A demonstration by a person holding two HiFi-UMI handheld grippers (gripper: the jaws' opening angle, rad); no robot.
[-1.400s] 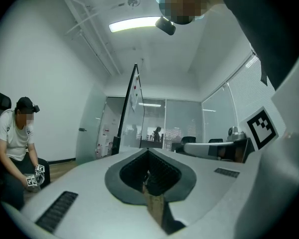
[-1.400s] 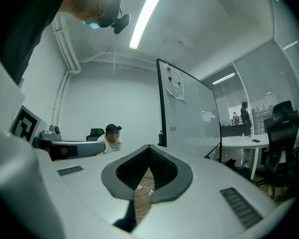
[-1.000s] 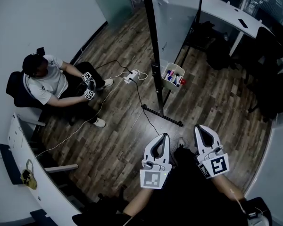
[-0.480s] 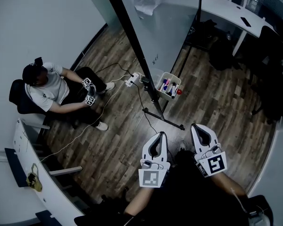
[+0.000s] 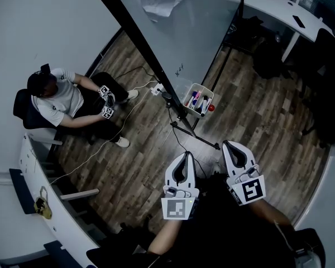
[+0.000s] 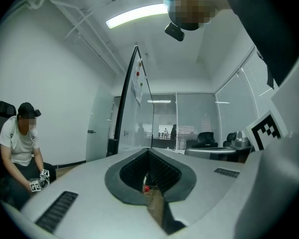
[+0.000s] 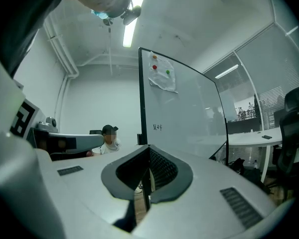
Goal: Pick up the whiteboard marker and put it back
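A seated person (image 5: pixel 58 98) is pictured at left on the wooden floor (image 5: pixel 139 166). At centre, a whiteboard (image 5: pixel 178 32) is carried on a black stand, and the whiteboard markers (image 5: pixel 196 100) are kept upright in a white bin (image 5: pixel 211 95) at its foot, well apart from both tools. In the foreground, the left gripper (image 5: pixel 188 156) and right gripper (image 5: pixel 230 145) are held level and side by side, each clenched on nothing.
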